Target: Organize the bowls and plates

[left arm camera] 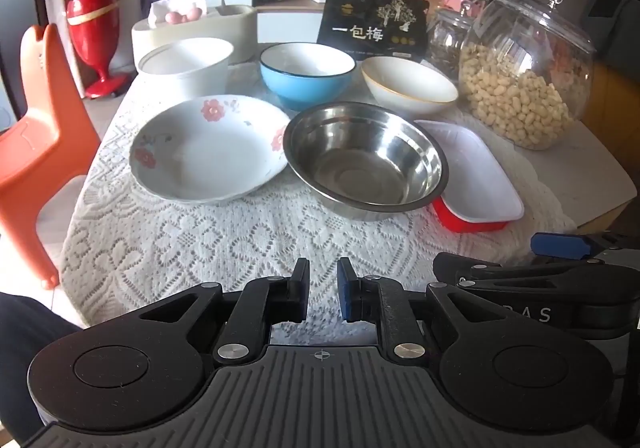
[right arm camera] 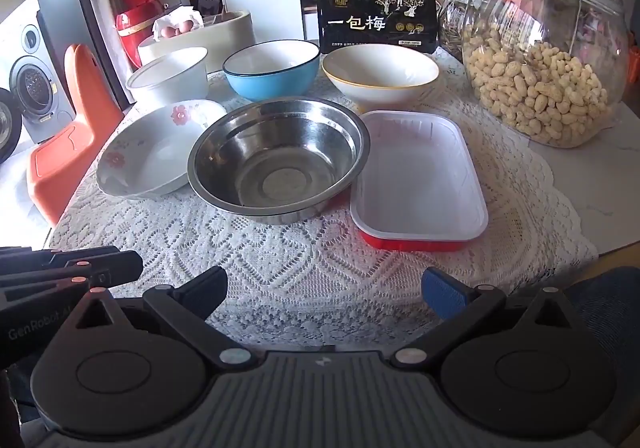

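Right wrist view: right hand-held gripper (right arm camera: 324, 294) spread wide, empty, over near edge of surface (right arm camera: 580, 172). Left hand-held gripper (left arm camera: 323, 294) nearly together, empty. Steel bowl (right arm camera: 276, 160) mid-surface, overlapping tray (right arm camera: 420, 184) rim. Likely best: approach level, pinch bowl's near rim, lift clear of tray.

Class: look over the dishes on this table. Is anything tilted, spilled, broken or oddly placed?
Only one oddity: the steel bowl overlaps the rim of the red tray and seems to lean on it. Nothing looks spilled or broken.

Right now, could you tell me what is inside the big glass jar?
The big glass jar holds pale peanuts, piled past halfway. Something pinkish shows behind them, too blurred to name.
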Demonstrator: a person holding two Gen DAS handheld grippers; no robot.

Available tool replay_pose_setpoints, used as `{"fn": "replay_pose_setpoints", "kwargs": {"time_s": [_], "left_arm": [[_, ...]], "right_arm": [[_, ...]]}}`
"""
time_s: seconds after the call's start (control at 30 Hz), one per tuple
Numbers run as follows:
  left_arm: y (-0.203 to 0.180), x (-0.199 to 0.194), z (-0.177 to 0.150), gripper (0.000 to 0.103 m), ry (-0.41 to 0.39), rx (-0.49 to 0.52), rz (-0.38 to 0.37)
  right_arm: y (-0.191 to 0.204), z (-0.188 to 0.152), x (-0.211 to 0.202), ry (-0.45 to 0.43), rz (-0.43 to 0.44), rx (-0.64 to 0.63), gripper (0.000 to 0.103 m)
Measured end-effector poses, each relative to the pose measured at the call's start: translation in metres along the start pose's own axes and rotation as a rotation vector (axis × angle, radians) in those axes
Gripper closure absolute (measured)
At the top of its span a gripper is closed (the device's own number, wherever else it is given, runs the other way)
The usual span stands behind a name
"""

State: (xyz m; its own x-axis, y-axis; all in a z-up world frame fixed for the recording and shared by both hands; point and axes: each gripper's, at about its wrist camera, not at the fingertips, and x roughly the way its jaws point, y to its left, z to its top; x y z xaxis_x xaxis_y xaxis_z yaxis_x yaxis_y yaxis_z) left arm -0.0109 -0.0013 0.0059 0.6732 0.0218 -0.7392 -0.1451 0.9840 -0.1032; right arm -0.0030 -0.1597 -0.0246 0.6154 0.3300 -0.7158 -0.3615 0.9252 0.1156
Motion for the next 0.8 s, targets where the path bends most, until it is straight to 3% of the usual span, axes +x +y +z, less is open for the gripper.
{"fn": "replay_pose_setpoints", "kwargs": {"time_s": [0.8], "left_arm": [[0.0007,-0.0030,0.0010,0.085,-0.007,-0.002,-0.004]], "right_arm": [[0.0027,0.0022,-0.0036,-0.007,0.010,-0.005,0.000]]}}
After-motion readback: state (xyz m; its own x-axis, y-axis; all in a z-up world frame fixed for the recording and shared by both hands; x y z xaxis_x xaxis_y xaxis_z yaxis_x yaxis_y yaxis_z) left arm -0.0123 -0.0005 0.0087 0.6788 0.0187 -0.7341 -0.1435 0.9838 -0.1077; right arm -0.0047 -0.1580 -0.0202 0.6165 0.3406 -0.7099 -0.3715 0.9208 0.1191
